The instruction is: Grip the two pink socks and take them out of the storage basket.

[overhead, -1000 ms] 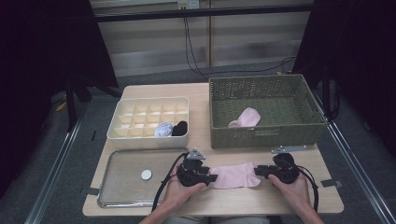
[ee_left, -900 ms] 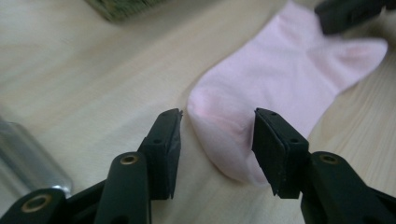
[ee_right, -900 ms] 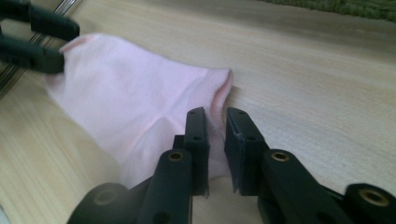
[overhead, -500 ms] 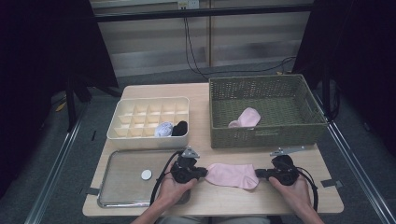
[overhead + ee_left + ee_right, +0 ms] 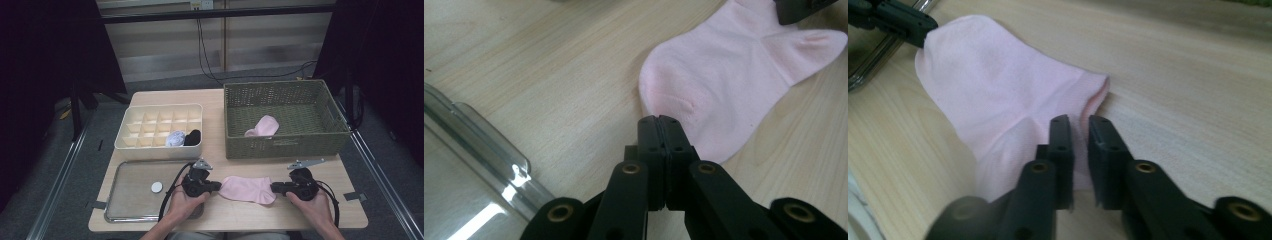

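Note:
A pink sock [image 5: 247,189] [image 5: 734,75] [image 5: 998,90] lies flat on the wooden table near its front edge, stretched between my two grippers. My left gripper [image 5: 216,186] [image 5: 658,122] is shut on the sock's toe end, its jaws pressed together. At the other end, my right gripper [image 5: 274,188] [image 5: 1079,125] is shut on the cuff, with pink fabric between its jaws. The right gripper view has the left gripper [image 5: 898,20] pinching the far end at the top left.
A green wicker basket [image 5: 285,145] at the back right holds another pink sock [image 5: 263,126]. A cream divided box [image 5: 160,107] at the back left holds a pale rolled sock [image 5: 175,138] and a black one [image 5: 192,137]. A metal tray [image 5: 130,200] with a white disc [image 5: 156,187] lies front left.
Both grippers have closed on the sock's ends. The left gripper has shifted slightly left, and the sock now lies stretched out flatter between them.

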The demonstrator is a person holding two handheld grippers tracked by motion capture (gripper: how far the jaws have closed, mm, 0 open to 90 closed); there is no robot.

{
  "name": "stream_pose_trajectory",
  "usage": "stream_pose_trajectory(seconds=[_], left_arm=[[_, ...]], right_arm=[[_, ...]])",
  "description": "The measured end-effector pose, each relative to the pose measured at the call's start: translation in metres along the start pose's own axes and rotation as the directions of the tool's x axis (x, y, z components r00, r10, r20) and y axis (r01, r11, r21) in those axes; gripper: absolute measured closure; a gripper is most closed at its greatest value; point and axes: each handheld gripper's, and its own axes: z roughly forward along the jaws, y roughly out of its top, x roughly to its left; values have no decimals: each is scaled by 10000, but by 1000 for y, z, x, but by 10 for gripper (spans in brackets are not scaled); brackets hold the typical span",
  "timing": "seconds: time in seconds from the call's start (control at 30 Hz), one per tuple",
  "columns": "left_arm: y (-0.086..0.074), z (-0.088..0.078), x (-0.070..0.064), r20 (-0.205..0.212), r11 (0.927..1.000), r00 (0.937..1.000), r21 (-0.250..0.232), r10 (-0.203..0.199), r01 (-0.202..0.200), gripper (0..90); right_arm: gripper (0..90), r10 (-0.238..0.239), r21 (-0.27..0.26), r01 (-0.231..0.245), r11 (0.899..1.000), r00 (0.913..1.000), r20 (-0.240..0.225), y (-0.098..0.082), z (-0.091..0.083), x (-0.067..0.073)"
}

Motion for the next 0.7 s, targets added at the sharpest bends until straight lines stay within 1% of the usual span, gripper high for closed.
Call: stream_pose_trajectory(seconds=[0.1, 0.2, 0.27, 0.3, 0.33, 0.37, 0.4, 0.43, 0.47, 0.6, 0.67, 0.7], left_arm=[[-2, -2, 3, 36, 10000, 10000, -10, -74, 74, 894], [-1, -2, 5, 34, 10000, 10000, 9, -86, 86, 894], [0, -2, 5, -4, 10000, 10000, -7, -75, 75, 894], [0, -1, 6, -16, 9999, 9999, -34, -123, 123, 894], [0, -2, 7, 4, 10000, 10000, 11, -94, 94, 895], [-1, -2, 7, 6, 9999, 9999, -21, -153, 153, 895], [-1, -2, 7, 26, 9998, 9998, -28, -176, 177, 895], [-1, -3, 8, 36, 9998, 9998, -1, -190, 190, 895], [-1, -3, 8, 46, 9997, 9997, -26, -244, 244, 895], [-3, -4, 0, 162, 9999, 9998, 104, -108, 106, 894], [-6, -7, -5, 184, 9999, 9998, 146, 5, -8, 892], [-7, -8, -6, 260, 9998, 9997, 172, -38, 33, 885]], right_arm=[[899, -108, 123, 109, 9999, 9999, -60, 1, 0, 0], [900, -247, -12, 247, 9997, 9997, -78, 5, 0, -2], [900, -390, -112, 390, 9992, 9992, 6, 10, 1, -4], [900, -367, -157, 370, 9992, 9992, 157, 12, 2, -5], [900, -289, -116, 291, 9995, 9995, 160, 13, 2, -6], [900, -264, -13, 264, 9996, 9991, 326, 12, 3, -8], [900, -177, 23, 176, 9998, 9993, 318, 11, 4, -11], [900, -62, -16, 62, 10000, 9998, 209, 10, 4, -12], [900, -68, 22, 68, 10000, 9996, 273, 10, 3, -12], [900, -109, 87, 108, 9999, 9998, 150, 6, 0, -8], [900, -51, 143, 52, 9999, 10000, -46, 2, -1, -6], [900, 0, 170, 2, 9999, 9999, -112, 1, -2, -5]])
